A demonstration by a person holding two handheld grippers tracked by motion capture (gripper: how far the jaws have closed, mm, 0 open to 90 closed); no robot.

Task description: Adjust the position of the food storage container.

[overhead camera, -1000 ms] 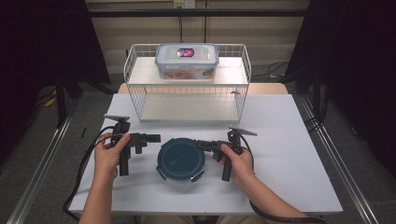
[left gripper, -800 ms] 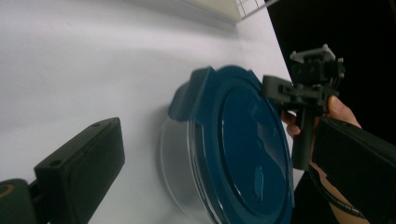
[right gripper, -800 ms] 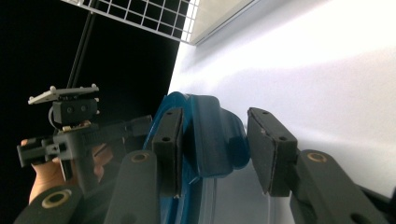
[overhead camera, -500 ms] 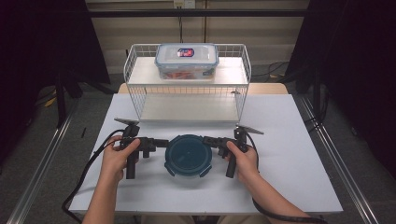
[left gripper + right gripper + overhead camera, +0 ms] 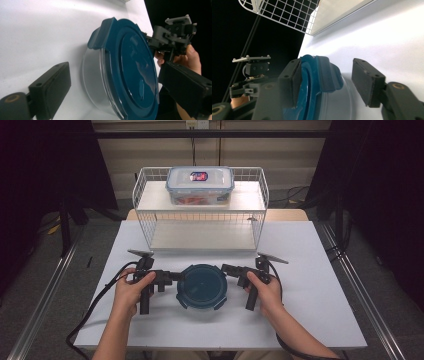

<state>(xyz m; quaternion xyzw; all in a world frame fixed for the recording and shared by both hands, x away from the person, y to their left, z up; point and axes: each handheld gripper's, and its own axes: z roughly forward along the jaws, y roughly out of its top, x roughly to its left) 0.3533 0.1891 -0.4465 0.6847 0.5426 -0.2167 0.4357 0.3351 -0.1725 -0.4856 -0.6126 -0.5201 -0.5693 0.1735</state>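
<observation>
From above, the round container (image 5: 202, 286) with its dark blue lid sits on the white table (image 5: 310, 320), near the front edge, between the left gripper (image 5: 172, 278) and right gripper (image 5: 227, 269). Behind it, a wire rack (image 5: 145, 220) carries a clear box (image 5: 200, 184) with something red inside. In the left gripper view, the jaws straddle the container's side, pads apart from it, having just narrowed a little. In the right gripper view, the jaws have just been opening around a lid tab (image 5: 323, 72), released. Unlatching looks under way; next, another tab. The container looks empty.
</observation>
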